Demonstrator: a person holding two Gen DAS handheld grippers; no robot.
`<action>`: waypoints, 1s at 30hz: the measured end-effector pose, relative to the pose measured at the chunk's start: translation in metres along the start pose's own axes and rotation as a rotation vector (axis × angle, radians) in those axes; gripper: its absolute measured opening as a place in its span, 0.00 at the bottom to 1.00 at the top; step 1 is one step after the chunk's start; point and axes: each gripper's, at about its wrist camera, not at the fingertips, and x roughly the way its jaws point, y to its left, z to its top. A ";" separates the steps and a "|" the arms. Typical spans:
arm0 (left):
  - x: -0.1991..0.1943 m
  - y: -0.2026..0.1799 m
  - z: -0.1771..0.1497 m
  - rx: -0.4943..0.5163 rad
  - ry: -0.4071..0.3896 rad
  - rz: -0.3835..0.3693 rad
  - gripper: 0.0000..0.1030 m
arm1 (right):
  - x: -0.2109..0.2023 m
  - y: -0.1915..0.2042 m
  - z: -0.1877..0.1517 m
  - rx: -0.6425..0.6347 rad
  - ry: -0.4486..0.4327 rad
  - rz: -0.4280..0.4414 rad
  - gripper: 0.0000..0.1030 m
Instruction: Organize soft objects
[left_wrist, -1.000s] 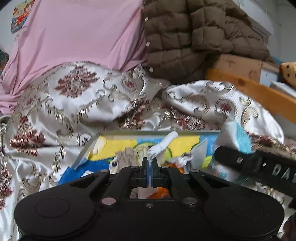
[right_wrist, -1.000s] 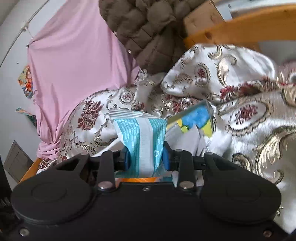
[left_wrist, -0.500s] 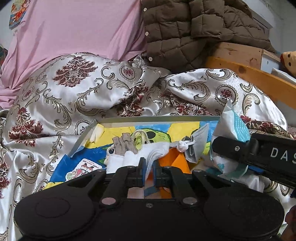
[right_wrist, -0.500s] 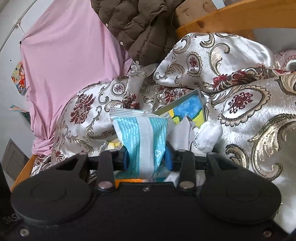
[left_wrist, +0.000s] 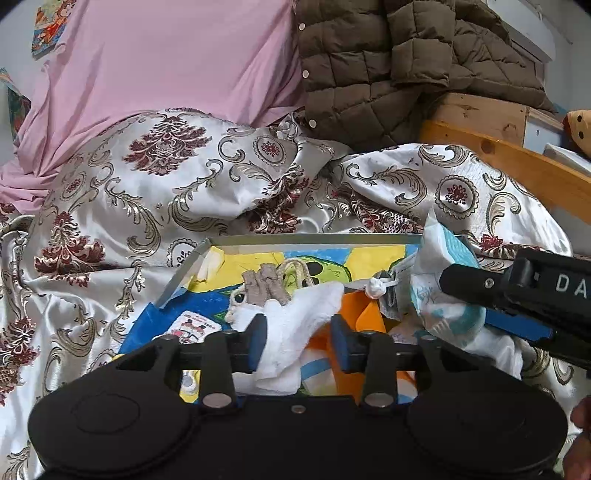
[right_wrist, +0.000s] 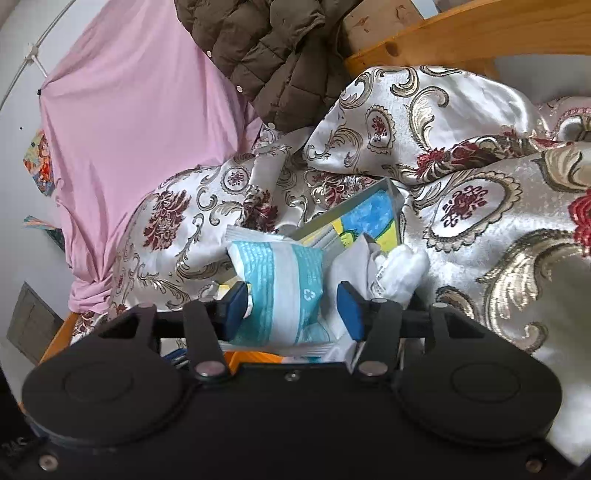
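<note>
White cloth (left_wrist: 295, 325) lies between left tongs (left_wrist: 298, 341), jaws just opened, pads clear of it: released into colourful box (left_wrist: 314, 245) on bed. Right tongs (right_wrist: 292, 312) likewise just opened around teal tissue pack (right_wrist: 284, 291), right pad clear, left pad contact unclear; pack rests at box edge, likely dropped there to gather soft things together.

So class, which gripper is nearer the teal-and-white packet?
Right. The right gripper straddles the teal-and-white packet, jaws just opened; the left gripper sits beside it over the white cloth.

The bedspread (left_wrist: 155, 206) is glossy satin-like cloth with metallic scrollwork. Behind it hang matt pink cloth (left_wrist: 159, 62) and a quilted brown jacket (left_wrist: 388, 70); beside those, a smooth wooden rail (left_wrist: 517, 166). The teal packet (right_wrist: 280, 280) looks like crinkly plastic, perhaps.
</note>
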 end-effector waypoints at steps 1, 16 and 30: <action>-0.004 0.001 -0.001 0.000 -0.002 0.000 0.47 | -0.002 -0.001 0.001 0.001 -0.001 0.003 0.47; -0.091 0.014 0.009 -0.047 -0.109 0.024 0.75 | -0.083 0.001 0.022 -0.041 -0.077 0.053 0.79; -0.195 0.050 -0.006 -0.101 -0.193 -0.007 0.86 | -0.177 0.057 0.001 -0.223 -0.139 0.048 0.99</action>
